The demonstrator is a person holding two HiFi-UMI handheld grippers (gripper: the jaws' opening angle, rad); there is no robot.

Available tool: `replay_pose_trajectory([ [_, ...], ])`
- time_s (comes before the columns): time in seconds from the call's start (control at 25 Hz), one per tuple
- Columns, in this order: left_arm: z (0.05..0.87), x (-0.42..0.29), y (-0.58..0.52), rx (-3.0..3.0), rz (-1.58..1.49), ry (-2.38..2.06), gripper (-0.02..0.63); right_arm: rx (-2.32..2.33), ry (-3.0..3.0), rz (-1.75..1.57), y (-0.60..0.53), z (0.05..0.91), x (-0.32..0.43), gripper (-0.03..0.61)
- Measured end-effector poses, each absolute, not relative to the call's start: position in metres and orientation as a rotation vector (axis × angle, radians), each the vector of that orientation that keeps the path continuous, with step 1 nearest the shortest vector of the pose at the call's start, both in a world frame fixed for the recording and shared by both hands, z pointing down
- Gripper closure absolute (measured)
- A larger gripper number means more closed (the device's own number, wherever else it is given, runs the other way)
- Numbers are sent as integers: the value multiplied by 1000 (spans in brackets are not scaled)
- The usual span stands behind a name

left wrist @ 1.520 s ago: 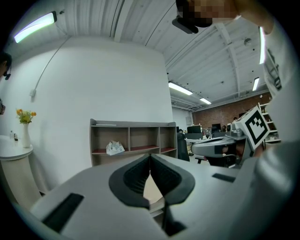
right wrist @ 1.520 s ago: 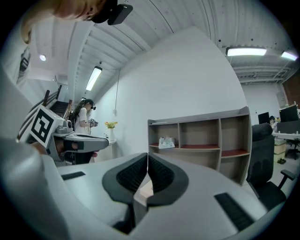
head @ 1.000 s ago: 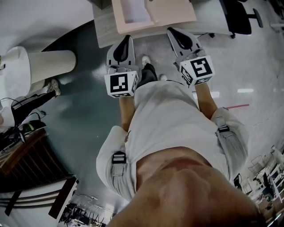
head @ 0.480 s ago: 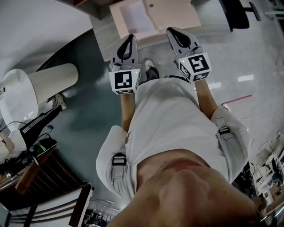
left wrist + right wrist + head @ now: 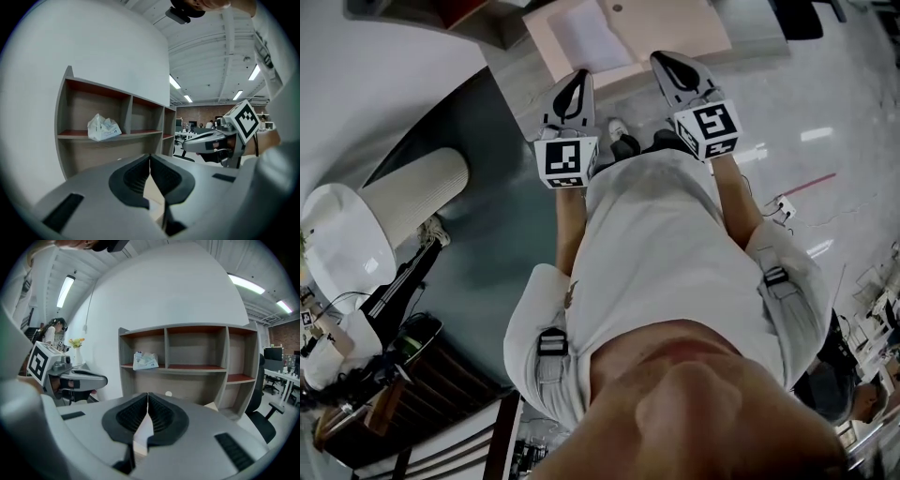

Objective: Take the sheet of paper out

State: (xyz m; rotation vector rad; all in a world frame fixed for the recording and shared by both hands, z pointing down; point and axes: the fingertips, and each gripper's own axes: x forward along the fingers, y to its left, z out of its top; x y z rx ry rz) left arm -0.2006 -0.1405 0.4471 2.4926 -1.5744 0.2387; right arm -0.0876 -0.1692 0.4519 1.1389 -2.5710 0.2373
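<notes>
I held left hand-held gripper [image 5: 150,159] and right hand-held gripper [image 5: 148,397] closed, empty; sheet of paper [image 5: 586,37] looked light, limp, best pinched at an edge

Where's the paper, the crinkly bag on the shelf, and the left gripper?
sheet of paper [image 5: 586,37], head view, middle of the white sheet.
crumpled bag [image 5: 104,127], left gripper view, its middle.
left gripper [image 5: 150,158], left gripper view, where its shut jaw tips meet.

white paper sheet [image 5: 586,37], flat in pink tray [image 5: 675,28]
</notes>
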Motion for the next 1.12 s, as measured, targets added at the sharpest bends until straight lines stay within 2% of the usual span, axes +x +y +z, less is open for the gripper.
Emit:
replay_pose_trajectory([
  [1.12, 526, -177, -212, 2373, 386, -1520, 591, 946, -2414, 368, -238, 564, -76, 555],
])
